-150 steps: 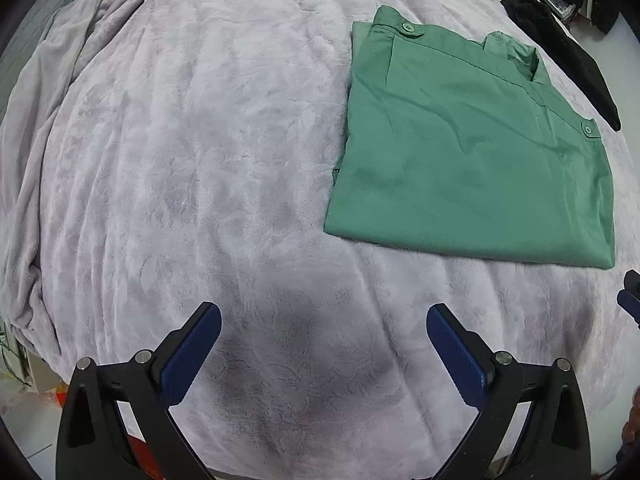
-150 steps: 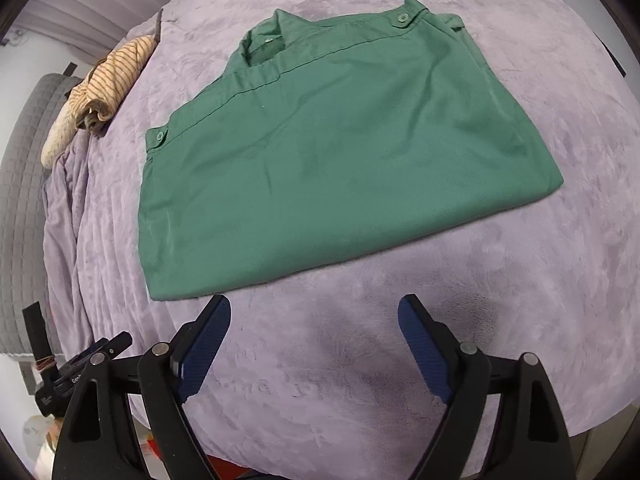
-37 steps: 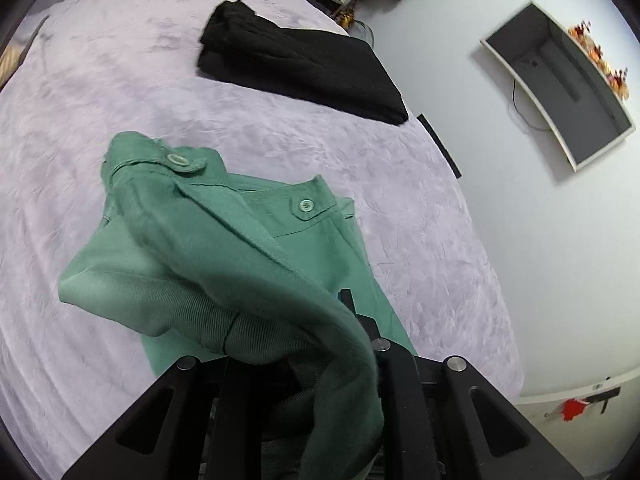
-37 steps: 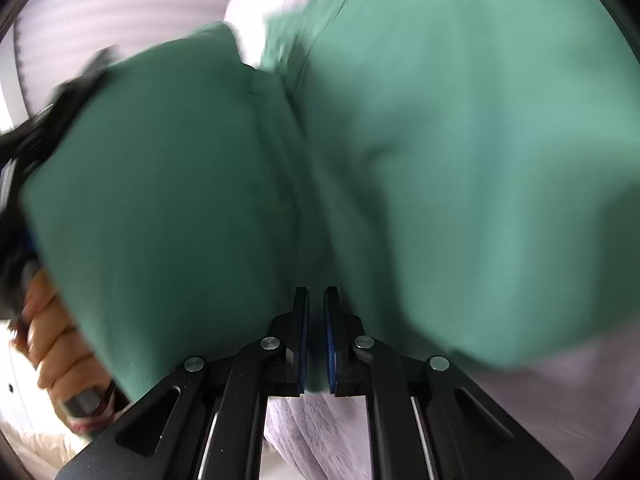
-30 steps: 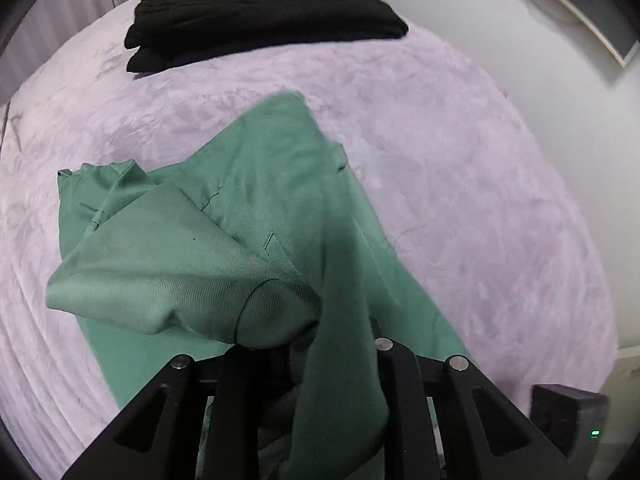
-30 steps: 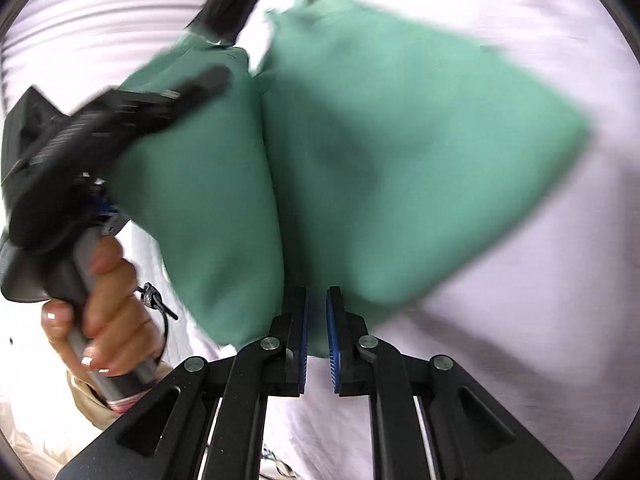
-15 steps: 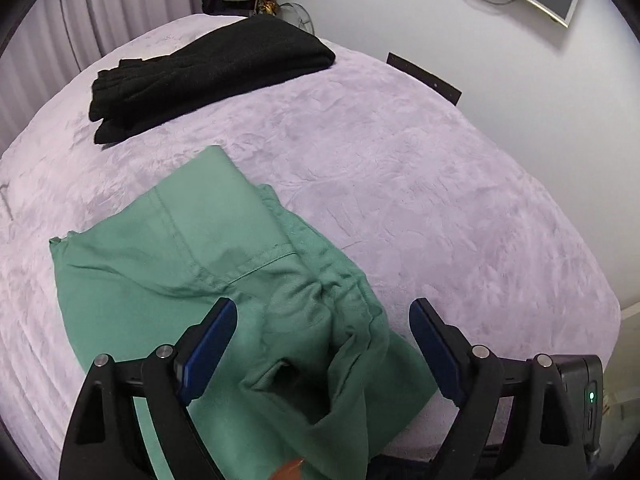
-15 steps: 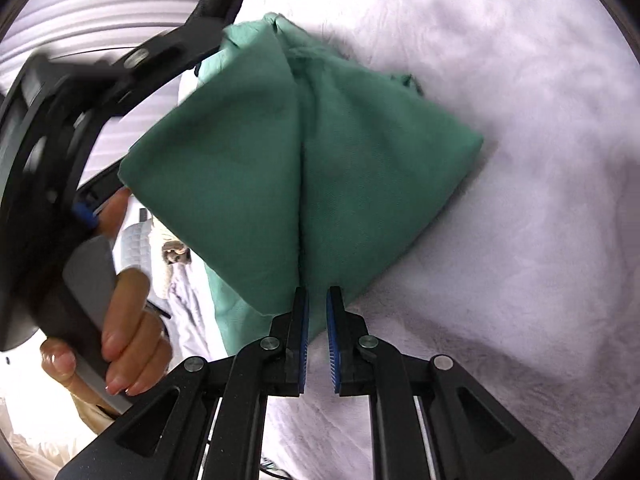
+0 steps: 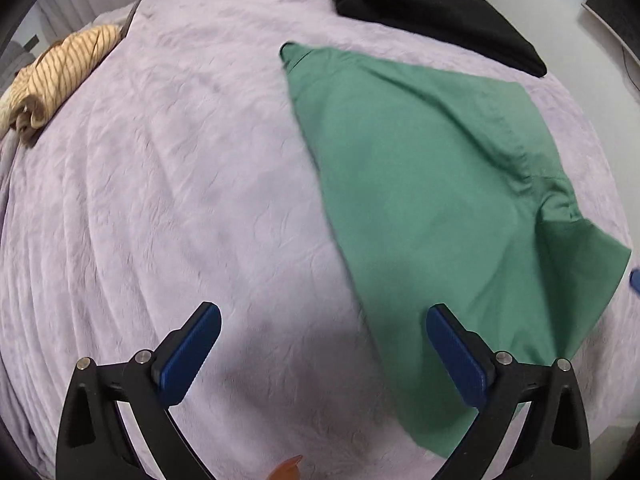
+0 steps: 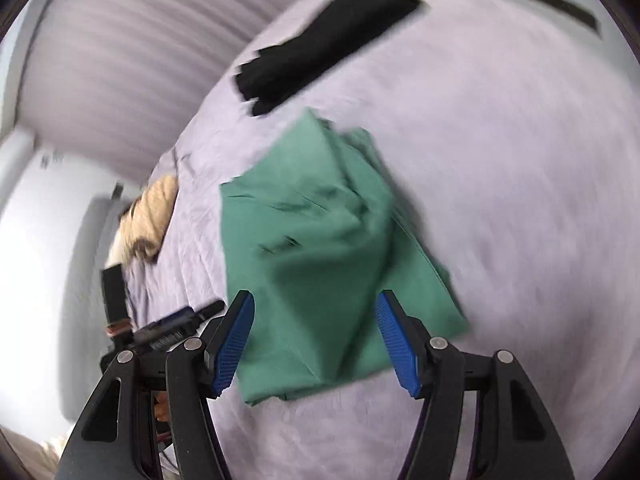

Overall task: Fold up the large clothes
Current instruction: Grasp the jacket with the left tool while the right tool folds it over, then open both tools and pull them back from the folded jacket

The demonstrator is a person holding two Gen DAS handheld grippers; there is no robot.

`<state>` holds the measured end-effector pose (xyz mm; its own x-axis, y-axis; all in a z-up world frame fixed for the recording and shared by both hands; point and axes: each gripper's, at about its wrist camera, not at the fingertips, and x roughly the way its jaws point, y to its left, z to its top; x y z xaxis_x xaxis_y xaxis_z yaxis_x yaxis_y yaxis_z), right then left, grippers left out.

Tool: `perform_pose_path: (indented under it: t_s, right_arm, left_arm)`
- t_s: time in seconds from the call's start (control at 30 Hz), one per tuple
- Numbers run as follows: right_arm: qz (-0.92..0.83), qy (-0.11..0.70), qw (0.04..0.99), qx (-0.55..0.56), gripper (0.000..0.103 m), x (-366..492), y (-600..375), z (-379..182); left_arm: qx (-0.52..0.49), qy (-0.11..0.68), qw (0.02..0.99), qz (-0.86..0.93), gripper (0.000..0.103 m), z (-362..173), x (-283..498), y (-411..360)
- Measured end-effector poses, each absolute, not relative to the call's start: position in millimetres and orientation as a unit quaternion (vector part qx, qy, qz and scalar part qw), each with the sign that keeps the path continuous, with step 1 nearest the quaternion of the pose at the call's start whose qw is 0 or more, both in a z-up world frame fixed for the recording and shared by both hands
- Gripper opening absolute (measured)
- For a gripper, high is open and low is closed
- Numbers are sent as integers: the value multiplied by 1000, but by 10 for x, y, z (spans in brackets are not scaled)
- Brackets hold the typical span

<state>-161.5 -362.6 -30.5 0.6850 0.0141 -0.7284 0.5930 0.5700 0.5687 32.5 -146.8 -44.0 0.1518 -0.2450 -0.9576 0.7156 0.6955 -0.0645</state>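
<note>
A green garment (image 9: 432, 200) lies folded over on the lilac bedspread (image 9: 180, 168), with a rumpled ridge along its right side. My left gripper (image 9: 320, 352) hovers over the bedspread by the garment's near left edge, its jaws opening wide with nothing between them; the right pad overlaps the cloth in the picture only. In the blurred right wrist view the same garment (image 10: 328, 248) lies bunched below my right gripper (image 10: 316, 332), whose jaws are opening and stand clear of the cloth, lifted above it.
A folded black garment (image 9: 436, 8) lies at the far side of the bed. A tan striped garment (image 9: 60, 76) is bundled at the far left edge. Part of the other hand-held gripper (image 10: 168, 328) shows at the left of the right wrist view. White wall lies beyond.
Both grippers have let go of the green garment, which now lies on the bed. The left gripper slid left off the cloth; the right one opened and rose.
</note>
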Motion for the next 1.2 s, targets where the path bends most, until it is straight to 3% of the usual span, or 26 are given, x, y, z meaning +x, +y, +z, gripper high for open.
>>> perform_pose_path:
  t_s: [0.17,0.2,0.23,0.27,0.4,0.6,0.8,0.83,0.93,1.0,1.2]
  right_arm:
    - [-132,453,838,273,68,-762,-3492,-164]
    - [-130,480,829,257,61,-639,-3421,-246]
    - [-126,507,817,242,42,-573,-3375,-340]
    - [-125,527,808,231,6,-559,-3355,-430]
    - [-180,540,789,230,6,-989,-3478,-661]
    - [-211,530,730,377,5,-1691,-3817,-1454]
    - [-214,492,737,411,5,-1866,-3800,-1421]
    - [-215,485,735,423,7,-1924,-3820,-1368]
    - [-239,460,742,425,26,-2096,-3881,-1073]
    - [-247,432,759,419,44,-2138,-3956,-853]
    - [-212,423,790,390,46,-1452,-4214,-607]
  left_arm:
    - [208,563,728,-330,103,-486,162,-1335]
    - [204,563,728,-333,103,-471,156,-1344]
    - [200,563,728,-335,103,-457,156,-1355]
    - [196,562,728,-340,103,-438,148,-1350]
    - [189,561,725,-351,103,-439,144,-1353]
    - [183,581,708,-359,103,-808,-1,-1274]
    - [187,582,704,-361,103,-808,2,-1203]
    - [195,577,706,-361,103,-800,-16,-1222]
    - [208,567,711,-359,103,-787,-52,-1250]
    - [202,575,710,-354,103,-775,-40,-1241]
    - [178,592,694,-370,103,-607,-72,-1240]
